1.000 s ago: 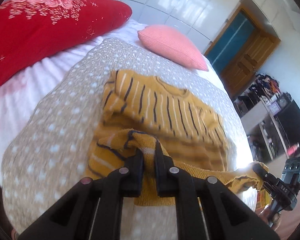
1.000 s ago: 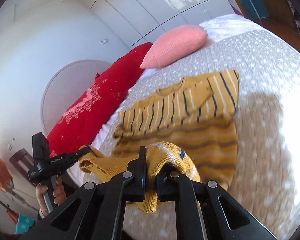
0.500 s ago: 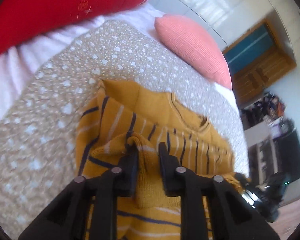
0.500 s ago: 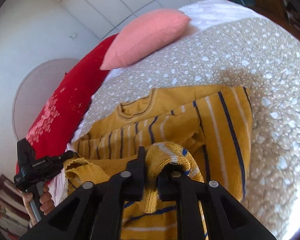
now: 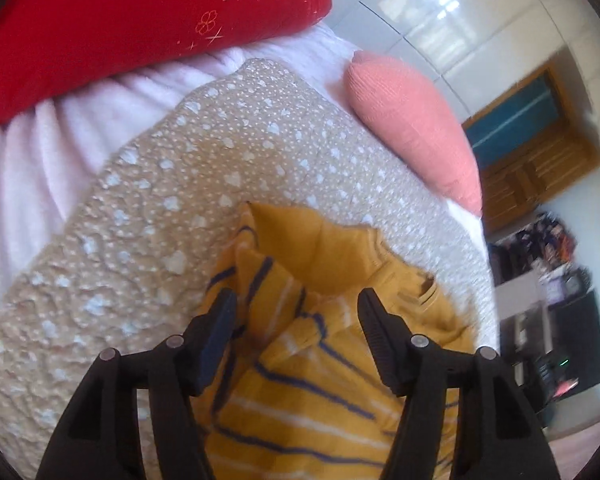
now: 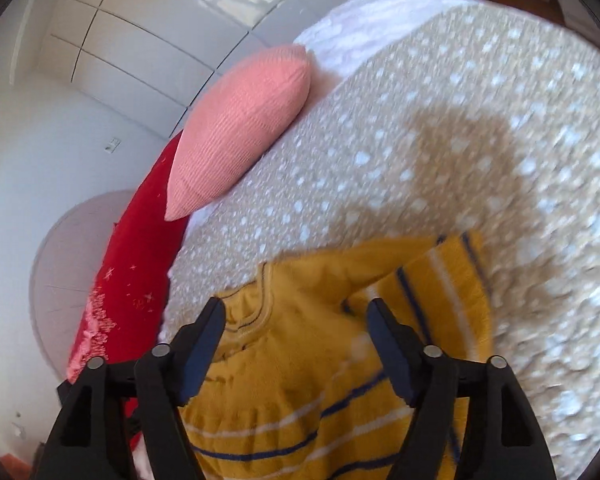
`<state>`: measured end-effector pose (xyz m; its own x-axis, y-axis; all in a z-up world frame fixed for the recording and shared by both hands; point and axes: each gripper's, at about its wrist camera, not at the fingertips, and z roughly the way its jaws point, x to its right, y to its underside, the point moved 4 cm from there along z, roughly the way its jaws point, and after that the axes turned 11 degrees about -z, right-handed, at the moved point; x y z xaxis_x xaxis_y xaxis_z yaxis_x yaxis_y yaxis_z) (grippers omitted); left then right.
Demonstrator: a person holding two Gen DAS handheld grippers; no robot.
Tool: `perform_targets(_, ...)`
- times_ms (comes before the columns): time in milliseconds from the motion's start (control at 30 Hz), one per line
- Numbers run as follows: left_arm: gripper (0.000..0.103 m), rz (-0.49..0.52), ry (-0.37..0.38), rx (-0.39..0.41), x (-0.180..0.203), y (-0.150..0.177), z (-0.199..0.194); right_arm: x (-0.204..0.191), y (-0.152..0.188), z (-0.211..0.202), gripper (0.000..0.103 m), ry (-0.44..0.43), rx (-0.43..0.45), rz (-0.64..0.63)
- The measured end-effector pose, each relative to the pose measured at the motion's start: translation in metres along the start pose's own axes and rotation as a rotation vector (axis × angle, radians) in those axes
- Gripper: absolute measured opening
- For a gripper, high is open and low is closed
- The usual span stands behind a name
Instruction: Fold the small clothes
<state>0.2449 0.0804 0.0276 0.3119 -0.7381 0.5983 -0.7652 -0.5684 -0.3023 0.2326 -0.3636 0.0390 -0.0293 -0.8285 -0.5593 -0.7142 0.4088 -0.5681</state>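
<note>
The left gripper [image 5: 296, 314] hangs with its fingers [image 5: 216, 332] spread wide, nothing between them but air, the mustard striped sweater [image 5: 312, 392] lying just below; the right gripper [image 6: 296, 320] likewise has its fingers [image 6: 388, 344] spread apart over the same sweater [image 6: 300, 384], gripping nothing; the sweater lies folded on the beige dotted blanket [image 5: 148, 220] that covers the bed, its collar [image 6: 256, 312] showing near the right gripper's left finger and a striped sleeve [image 6: 440, 280] laid across its top edge; beyond the garment the blanket runs on to a white sheet [image 5: 52, 128]; farther off a pink cushion [image 6: 240, 128] and a red embroidered pillow [image 5: 120, 16] lie at the head of the bed; behind them stands a white panelled wall [image 6: 140, 20]
</note>
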Motion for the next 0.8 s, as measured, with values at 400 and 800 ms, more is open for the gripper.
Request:
perform_targets(400, 0.069, 0.115, -0.339, 0.071, -0.061, 0.026, -0.022, -0.033, 0.06, -0.031, 0.08, 0.093, -0.104, -0.279)
perform_targets(800, 0.08, 0.01, -0.048, 0.074, -0.047, 0.136, -0.111, -0.128, 0.119, -0.017, 0.08, 0.002, -0.176, -0.441)
